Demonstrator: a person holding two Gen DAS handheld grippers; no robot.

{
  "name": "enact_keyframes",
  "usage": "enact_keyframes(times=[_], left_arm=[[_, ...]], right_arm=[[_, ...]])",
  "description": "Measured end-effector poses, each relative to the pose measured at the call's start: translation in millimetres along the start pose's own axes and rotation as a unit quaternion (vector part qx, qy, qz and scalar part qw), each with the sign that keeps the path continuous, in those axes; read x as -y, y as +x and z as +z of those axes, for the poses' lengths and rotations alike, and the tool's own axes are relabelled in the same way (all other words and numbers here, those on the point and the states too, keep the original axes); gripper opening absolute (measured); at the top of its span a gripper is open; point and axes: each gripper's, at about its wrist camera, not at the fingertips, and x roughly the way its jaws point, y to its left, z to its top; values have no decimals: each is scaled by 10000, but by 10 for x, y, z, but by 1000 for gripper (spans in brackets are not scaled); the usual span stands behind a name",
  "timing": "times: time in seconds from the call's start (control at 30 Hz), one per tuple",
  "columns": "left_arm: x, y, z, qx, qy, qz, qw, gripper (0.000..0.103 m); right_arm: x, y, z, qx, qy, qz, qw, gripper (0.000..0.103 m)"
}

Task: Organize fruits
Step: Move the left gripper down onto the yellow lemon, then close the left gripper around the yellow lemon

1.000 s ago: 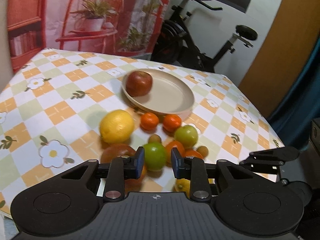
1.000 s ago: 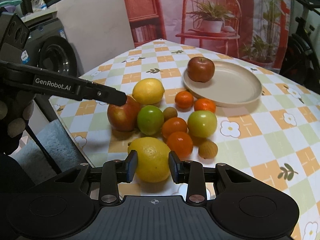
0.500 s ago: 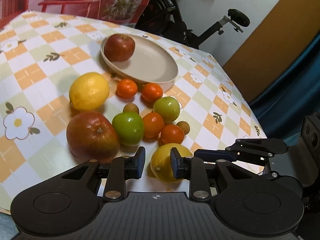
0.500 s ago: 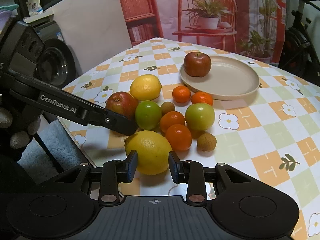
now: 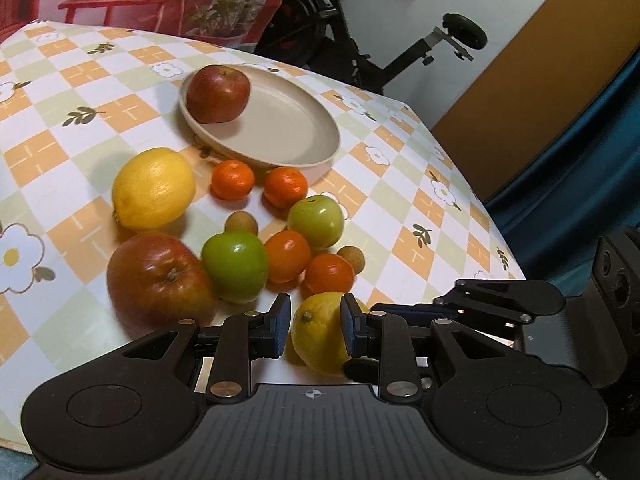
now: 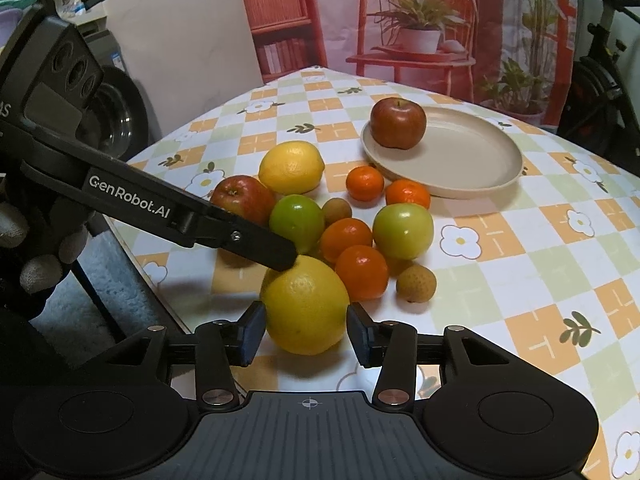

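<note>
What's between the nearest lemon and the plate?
A tangerine and a green apple sit between lemon and plate; the left gripper hovers by the lemon. The right gripper, jaws just opening, straddles it.

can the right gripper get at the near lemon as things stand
Probably yes: the right gripper is open with the near lemon between its fingers, though the shut left gripper sits at the lemon's top.

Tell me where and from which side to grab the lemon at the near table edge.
Grip the near lemon across its widest middle, coming from the table's near edge, as the right tongs already do: their open pads flank both flanks. Oranges crowd its far side, and the shut left tongs sit at its upper left, so only the near side looks free.
</note>
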Motion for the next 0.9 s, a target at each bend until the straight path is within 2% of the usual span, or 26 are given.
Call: enact_keyframes(times=[0.23,0.5,0.9], left_arm=[[38,45,15,-19,72,-108,9999,29],[23,35,15,2,41,-84,10000,30],[11,54,-10,-100,-7,-285,9995,31]], right_arm=[[55,83,-9,-120,155,-8,9998,49],[82,89,-28,-98,266,57,9996,48],[101,83,-40,-82,347,92,9993,48]])
